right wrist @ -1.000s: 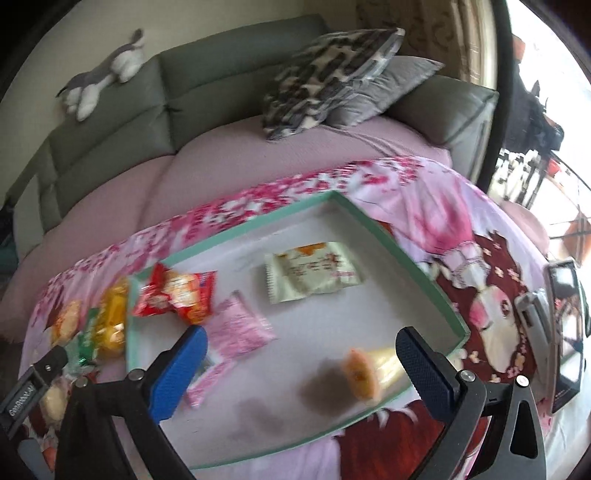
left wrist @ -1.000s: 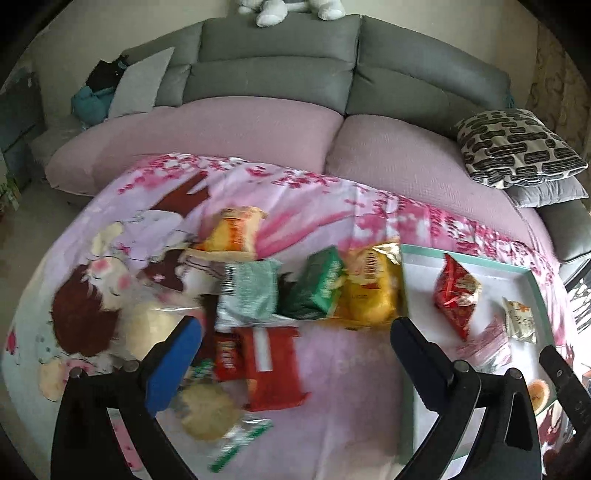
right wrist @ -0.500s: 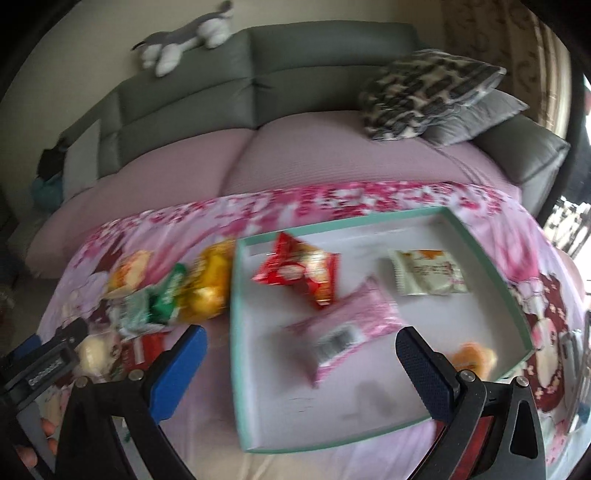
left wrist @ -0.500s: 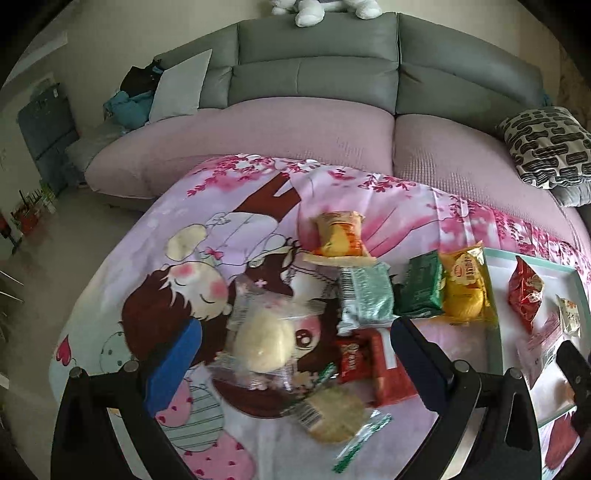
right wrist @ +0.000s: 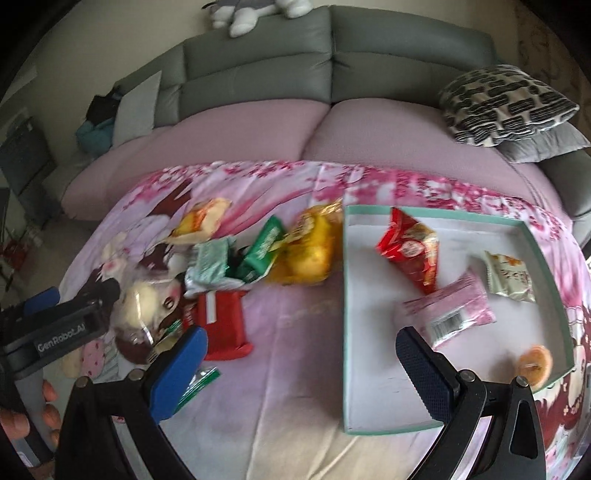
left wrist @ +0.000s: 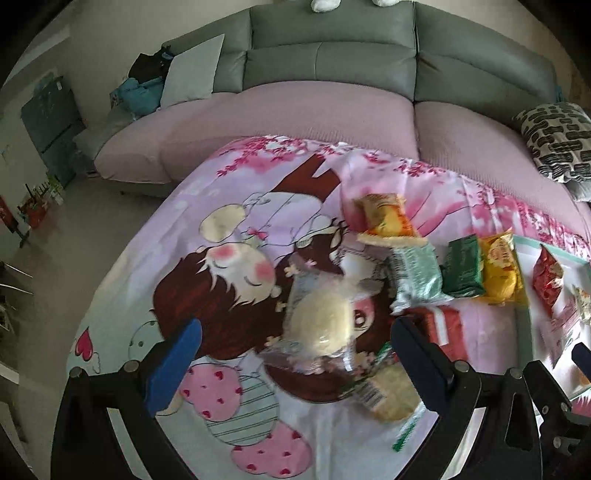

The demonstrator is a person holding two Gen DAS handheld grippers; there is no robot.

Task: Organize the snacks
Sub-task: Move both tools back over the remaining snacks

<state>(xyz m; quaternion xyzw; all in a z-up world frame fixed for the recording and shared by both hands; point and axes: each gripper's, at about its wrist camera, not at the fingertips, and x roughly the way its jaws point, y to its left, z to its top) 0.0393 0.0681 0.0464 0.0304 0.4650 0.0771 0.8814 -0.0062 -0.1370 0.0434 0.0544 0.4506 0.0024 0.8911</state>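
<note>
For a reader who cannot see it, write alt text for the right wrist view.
An open right gripper hovers over a cartoon-print cloth, with a teal-rimmed tray holding a red packet, a pink packet, a pale packet and an orange snack. More snacks lie loose beside it, before a sofa.

In the tray [right wrist: 436, 369] lie 4 snacks [right wrist: 412, 253]. On the cloth [right wrist: 295, 325] outside it lie 8 packets [right wrist: 314, 251]. On the sofa [right wrist: 258, 74] sit 3 cushions [right wrist: 506, 103] and 1 plush toy [right wrist: 255, 11].
</note>
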